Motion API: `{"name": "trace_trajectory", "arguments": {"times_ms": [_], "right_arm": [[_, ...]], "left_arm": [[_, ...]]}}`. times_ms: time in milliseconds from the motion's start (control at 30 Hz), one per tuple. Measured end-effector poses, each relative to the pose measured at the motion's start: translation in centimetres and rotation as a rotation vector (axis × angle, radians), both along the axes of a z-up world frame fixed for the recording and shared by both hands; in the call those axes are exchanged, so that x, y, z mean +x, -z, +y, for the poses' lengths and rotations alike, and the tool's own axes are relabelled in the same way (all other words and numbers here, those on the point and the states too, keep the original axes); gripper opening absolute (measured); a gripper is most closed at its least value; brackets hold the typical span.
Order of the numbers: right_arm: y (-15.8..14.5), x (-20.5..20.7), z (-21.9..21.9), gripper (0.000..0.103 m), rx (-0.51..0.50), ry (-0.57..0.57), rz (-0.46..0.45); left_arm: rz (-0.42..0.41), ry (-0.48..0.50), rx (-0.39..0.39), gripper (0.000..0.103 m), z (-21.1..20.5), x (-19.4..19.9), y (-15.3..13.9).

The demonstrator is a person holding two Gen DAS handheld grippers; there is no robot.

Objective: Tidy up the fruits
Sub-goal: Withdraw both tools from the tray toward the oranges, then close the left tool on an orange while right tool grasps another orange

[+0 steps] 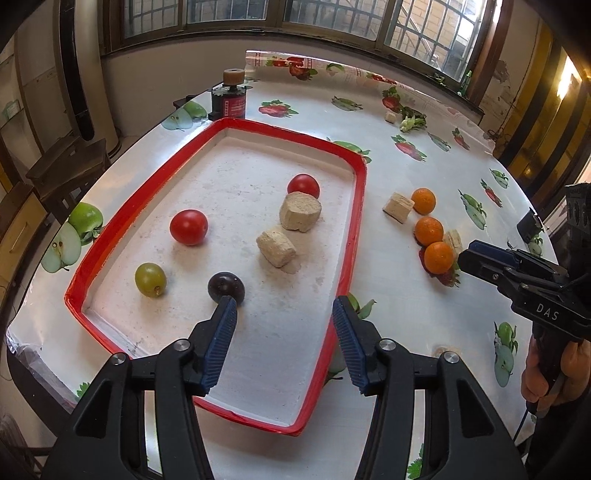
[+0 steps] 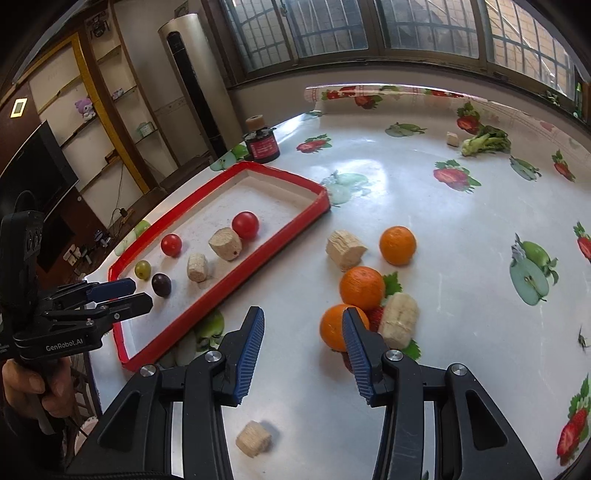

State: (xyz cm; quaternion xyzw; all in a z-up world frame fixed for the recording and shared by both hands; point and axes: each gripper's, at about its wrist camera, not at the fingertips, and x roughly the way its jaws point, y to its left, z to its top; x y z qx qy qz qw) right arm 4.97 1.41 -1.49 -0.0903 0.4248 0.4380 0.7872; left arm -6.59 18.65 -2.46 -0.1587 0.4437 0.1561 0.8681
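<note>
Both grippers' ribbed blue fingers (image 1: 225, 332) apart, empty, above round glossy fruit in red-rimmed tray (image 1: 354, 206).

Barred windows (image 2: 369, 33) behind the table, wall shelves (image 2: 92, 122) (yellow-framed) and a dark television (image 2: 33, 166) at left

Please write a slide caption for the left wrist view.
Open left tool above red tray holding tomatoes, grapes.

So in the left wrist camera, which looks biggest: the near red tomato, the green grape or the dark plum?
1. Red tomato, clearly biggest.
2. Dark plum and green grape look alike, and the left gripper's finger hides part of the plum, so no ranking.
</note>
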Motion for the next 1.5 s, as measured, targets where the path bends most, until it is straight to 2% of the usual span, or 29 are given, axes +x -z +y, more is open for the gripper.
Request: {"name": "trace_trajectory", "arguments": {"times_ms": [367,633,1167,1500], "right_arm": [[0.4,1.0,-4.4,0.046,-0.003,0.079,0.011],[0.7,1.3,-5.5,0.046,-0.001,0.103,0.015],[1.8,2.5,-5.0,0.046,-0.013,0.103,0.022],[1.5,7.2,-1.7,0.046,0.003,0.114,0.031]], "left_arm": [[-0.002,0.061,0.004,0.053,-2.9,1.0,-0.5],[0.008,0.103,-0.007,0.053,-5.0,1.7,-0.2],[0.028,0.192,-0.026,0.052,-8.3,4.1,0.6],[0.029,0.226,-0.083,0.052,-9.1,7.1,1.7]]}}
